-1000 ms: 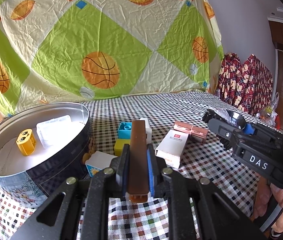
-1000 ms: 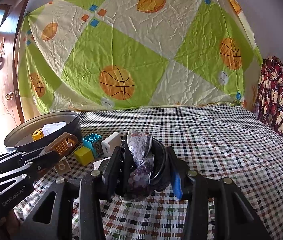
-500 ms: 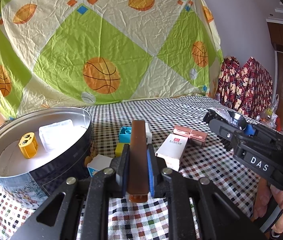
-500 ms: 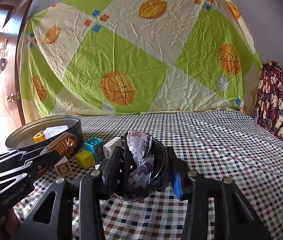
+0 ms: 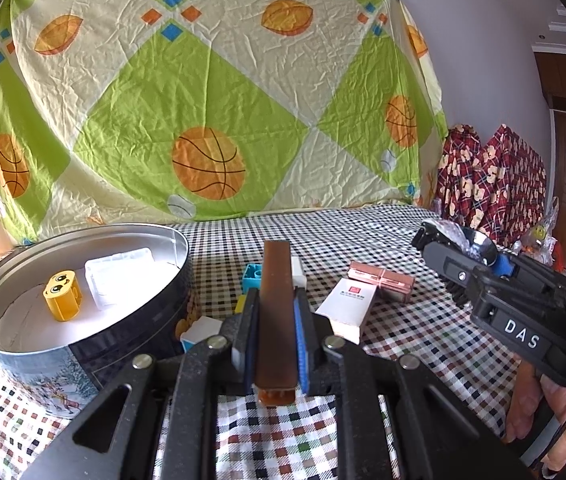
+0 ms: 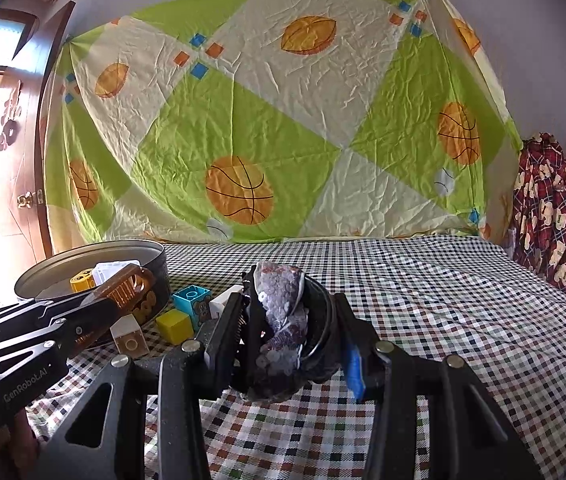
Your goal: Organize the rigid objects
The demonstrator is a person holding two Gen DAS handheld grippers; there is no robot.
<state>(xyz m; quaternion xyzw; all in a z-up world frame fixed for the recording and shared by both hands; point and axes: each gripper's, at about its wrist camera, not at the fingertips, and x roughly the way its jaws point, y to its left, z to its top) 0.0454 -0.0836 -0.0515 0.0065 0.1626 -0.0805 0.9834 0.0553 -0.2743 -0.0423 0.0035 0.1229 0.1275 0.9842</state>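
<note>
item: we hold a translucent brown plastic comb (image 5: 277, 312), left gripper (image 5: 276, 320) clamped; round metal tin (image 5: 131, 328) at ten o'clock; right gripper (image 6: 289, 320) clamped on sequinned grey pouch (image 6: 279, 312); risk: comb slips.

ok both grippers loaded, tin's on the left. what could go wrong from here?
1. The left gripper pinches the thin amber comb edge-on, so it may pivot or slip on the way to the round tin.
2. Loose blocks crowd the tin's wall and could get knocked.
3. The right gripper holds a soft sequinned item with a dangling ring; the ring could snag.
</note>
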